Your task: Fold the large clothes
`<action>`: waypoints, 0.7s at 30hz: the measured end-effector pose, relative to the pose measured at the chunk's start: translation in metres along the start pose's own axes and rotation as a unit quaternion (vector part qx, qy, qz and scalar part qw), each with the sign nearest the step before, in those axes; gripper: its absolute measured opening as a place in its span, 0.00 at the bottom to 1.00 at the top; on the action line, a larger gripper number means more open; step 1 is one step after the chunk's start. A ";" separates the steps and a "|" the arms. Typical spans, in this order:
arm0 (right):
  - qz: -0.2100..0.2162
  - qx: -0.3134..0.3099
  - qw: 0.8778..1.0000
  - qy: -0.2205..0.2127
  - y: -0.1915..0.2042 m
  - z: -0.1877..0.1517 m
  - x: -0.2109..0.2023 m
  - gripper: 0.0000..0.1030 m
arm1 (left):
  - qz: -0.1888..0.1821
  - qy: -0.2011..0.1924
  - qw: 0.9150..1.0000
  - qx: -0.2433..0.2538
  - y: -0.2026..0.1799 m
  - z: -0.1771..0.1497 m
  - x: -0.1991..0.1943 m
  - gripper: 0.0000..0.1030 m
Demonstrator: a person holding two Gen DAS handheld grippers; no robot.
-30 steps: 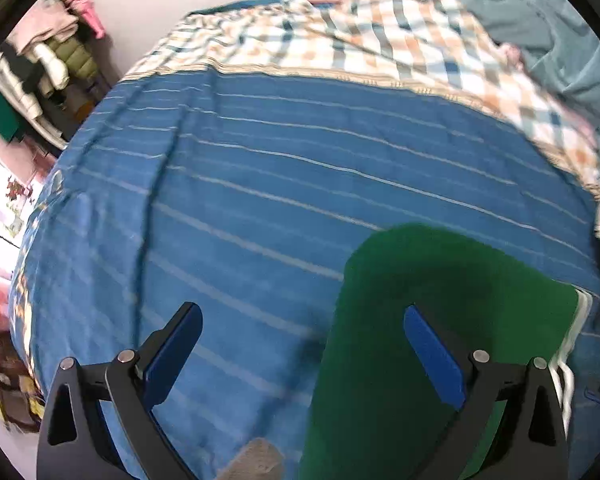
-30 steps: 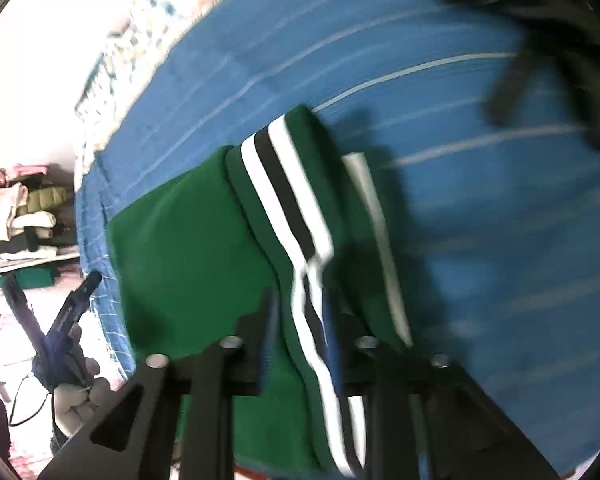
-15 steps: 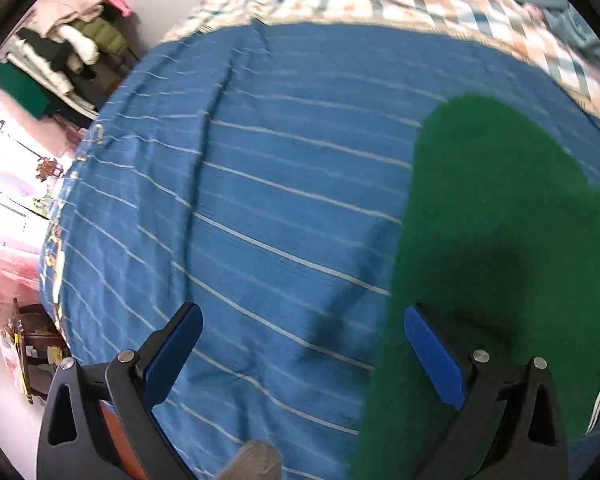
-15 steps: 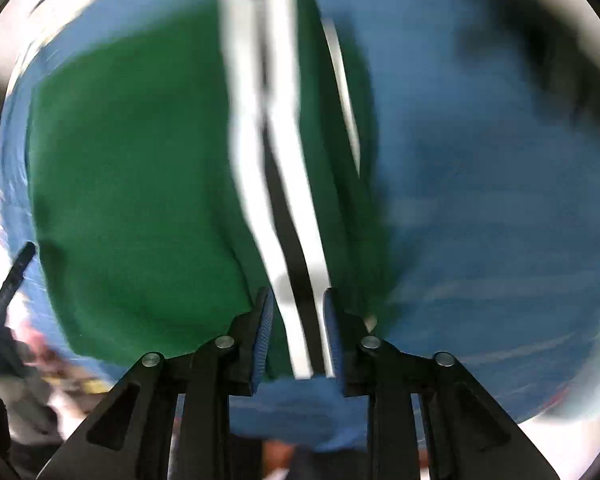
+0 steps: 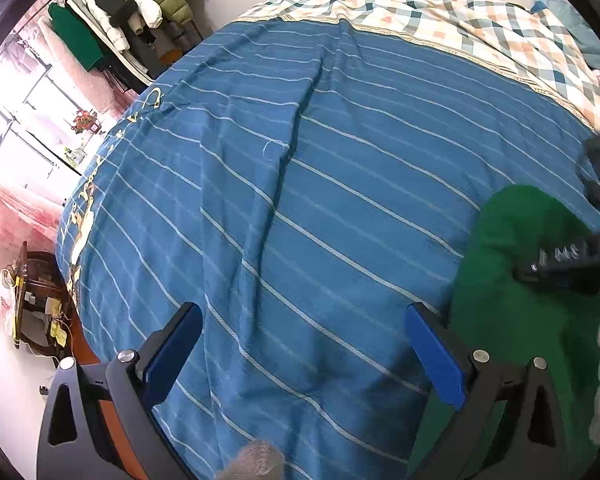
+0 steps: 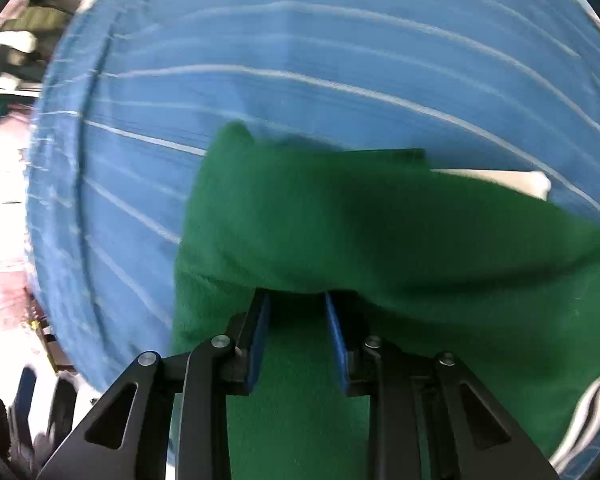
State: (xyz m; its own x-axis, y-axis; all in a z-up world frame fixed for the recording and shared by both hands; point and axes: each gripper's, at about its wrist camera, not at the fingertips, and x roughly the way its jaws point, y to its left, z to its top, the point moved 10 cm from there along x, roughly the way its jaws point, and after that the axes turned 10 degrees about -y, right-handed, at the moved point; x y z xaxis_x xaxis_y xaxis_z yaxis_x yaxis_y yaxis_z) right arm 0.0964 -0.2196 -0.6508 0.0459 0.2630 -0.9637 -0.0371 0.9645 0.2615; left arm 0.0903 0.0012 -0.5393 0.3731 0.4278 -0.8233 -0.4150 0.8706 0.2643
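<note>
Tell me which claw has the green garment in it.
The right claw: its pads are nearly together with a fold of the green garment between them. The left claw gapes wide over the blue bedspread, empty.

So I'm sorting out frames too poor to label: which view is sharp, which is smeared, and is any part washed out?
Left wrist view: sharp, bedspread stripes crisp, though curved by the fisheye; the window at left is blown out white. Right wrist view: smeared, with the stripes and the green garment soft-edged, while the right tongs stay crisp; its left edge is washed out too.
</note>
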 end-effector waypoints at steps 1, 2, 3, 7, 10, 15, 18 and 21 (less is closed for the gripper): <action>-0.009 -0.001 1.000 0.007 0.004 0.002 -0.001 0.29 | -0.003 0.000 1.000 0.000 -0.001 0.000 -0.003 1.00; -0.007 0.003 1.000 0.013 0.004 0.002 -0.004 0.29 | -0.011 0.002 1.000 -0.001 -0.004 0.000 -0.006 1.00; 0.006 0.010 1.000 0.015 0.000 0.005 -0.011 0.29 | -0.018 0.003 1.000 -0.002 -0.006 0.000 -0.008 1.00; 0.072 0.076 0.994 -0.032 -0.031 -0.021 -0.095 0.36 | -0.086 -0.002 0.996 0.005 -0.033 0.002 -0.031 1.00; 0.050 0.121 0.990 -0.049 -0.089 -0.075 -0.132 0.38 | -0.115 -0.006 0.992 0.043 -0.062 -0.010 -0.042 1.00; -0.009 0.172 0.984 0.038 -0.179 -0.199 -0.097 0.37 | -0.072 0.024 0.989 0.128 -0.080 -0.061 -0.013 1.00; -0.003 0.209 0.972 0.104 -0.198 -0.247 -0.060 0.41 | -0.079 0.028 0.987 0.134 -0.074 -0.066 -0.016 1.00; -0.012 0.211 0.974 0.082 -0.200 -0.228 -0.084 0.44 | -0.076 0.018 0.985 0.151 -0.072 -0.046 -0.028 1.00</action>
State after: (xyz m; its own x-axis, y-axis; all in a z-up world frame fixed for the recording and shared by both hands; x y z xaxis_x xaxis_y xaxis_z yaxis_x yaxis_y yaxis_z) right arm -0.1280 -0.4399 -0.6340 -0.1194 0.2662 -0.9565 0.3771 0.9034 0.2043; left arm 0.0715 -0.0845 -0.5583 0.3792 0.2820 -0.8813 -0.0882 0.9591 0.2690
